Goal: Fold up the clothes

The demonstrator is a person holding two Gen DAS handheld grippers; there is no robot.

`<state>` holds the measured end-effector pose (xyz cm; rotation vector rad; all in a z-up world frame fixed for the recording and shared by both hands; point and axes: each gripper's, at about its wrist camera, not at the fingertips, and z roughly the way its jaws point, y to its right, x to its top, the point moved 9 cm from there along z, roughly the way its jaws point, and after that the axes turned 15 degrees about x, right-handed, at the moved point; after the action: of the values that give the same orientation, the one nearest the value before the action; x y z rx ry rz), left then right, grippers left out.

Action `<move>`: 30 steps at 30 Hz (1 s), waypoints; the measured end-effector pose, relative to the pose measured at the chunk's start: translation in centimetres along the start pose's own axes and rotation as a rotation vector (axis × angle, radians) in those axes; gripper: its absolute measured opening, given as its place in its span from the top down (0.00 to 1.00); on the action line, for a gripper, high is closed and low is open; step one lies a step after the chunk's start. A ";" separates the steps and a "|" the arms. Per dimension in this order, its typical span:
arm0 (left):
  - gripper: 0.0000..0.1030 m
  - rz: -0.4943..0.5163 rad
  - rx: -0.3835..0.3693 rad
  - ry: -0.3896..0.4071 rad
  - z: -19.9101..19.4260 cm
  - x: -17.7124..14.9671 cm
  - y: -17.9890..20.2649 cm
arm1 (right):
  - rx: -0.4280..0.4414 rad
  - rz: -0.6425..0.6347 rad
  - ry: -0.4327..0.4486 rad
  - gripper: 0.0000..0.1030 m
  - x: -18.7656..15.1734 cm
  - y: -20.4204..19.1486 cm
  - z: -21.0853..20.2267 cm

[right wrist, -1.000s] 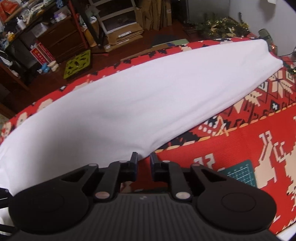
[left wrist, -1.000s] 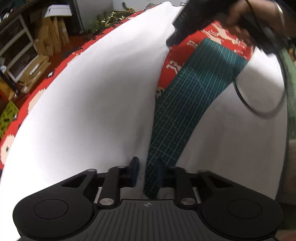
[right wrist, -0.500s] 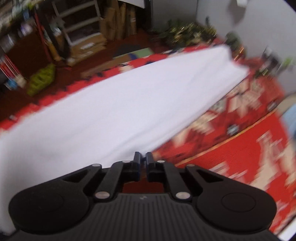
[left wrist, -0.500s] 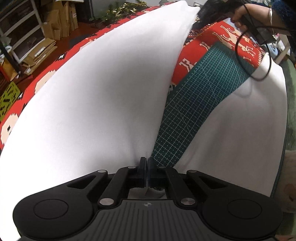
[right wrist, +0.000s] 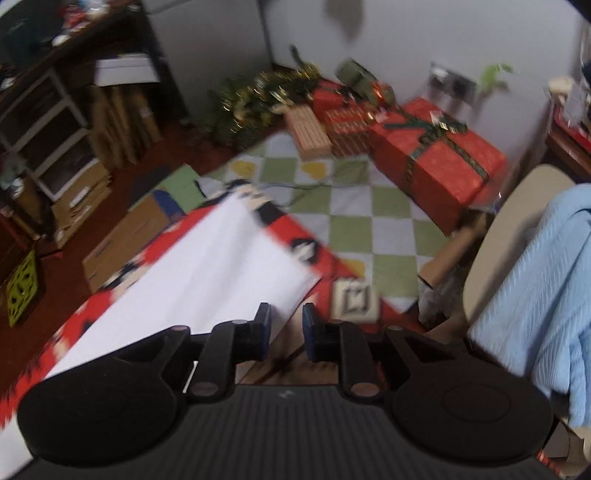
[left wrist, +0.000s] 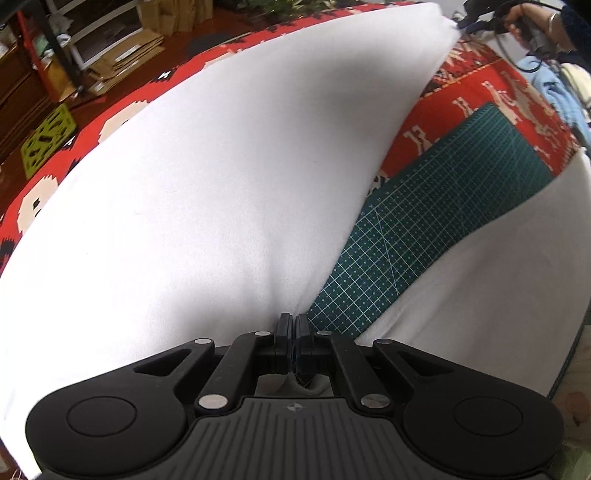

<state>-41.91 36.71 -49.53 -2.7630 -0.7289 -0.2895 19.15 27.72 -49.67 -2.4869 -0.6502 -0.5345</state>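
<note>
A large white garment [left wrist: 221, 184] lies over a red patterned tablecloth [left wrist: 480, 85] and partly over a green cutting mat [left wrist: 443, 206]. My left gripper [left wrist: 294, 325] is shut on the garment's near edge, and the cloth puckers at the pads. In the right wrist view, which is blurred, the garment's far corner [right wrist: 221, 273] ends just left of my right gripper [right wrist: 286, 325]. Its jaws are opening with a clear gap and no cloth between them. A hand [left wrist: 532, 18] holds that gripper at the garment's far end in the left wrist view.
A light blue knitted cloth [right wrist: 535, 295] hangs over a chair at the right. Beyond the table corner are a green checked floor mat [right wrist: 351, 206], red wrapped gift boxes [right wrist: 443, 158] and a cardboard box [right wrist: 129, 236]. Shelves stand at the left.
My left gripper closed on the garment's edge and holds it. My right gripper swept along the garment to its far corner, narrowed its jaws, then widened them again.
</note>
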 end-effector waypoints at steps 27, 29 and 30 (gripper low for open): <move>0.69 -0.088 0.047 -0.036 -3.6 3.2 0.5 | -0.046 -0.130 -0.033 0.81 3.6 3.7 -4.2; 0.68 -0.098 0.051 -0.013 -4.5 3.7 1.2 | 0.012 -0.178 -0.037 0.80 3.0 2.7 -5.9; 0.68 -0.102 0.051 -0.002 -5.0 4.0 1.6 | 0.044 -0.197 -0.045 0.80 2.2 2.1 -6.9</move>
<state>-38.31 35.60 -44.16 -2.6833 -0.8665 -0.2837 20.45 22.98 -43.88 -2.4139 -0.9213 -0.5320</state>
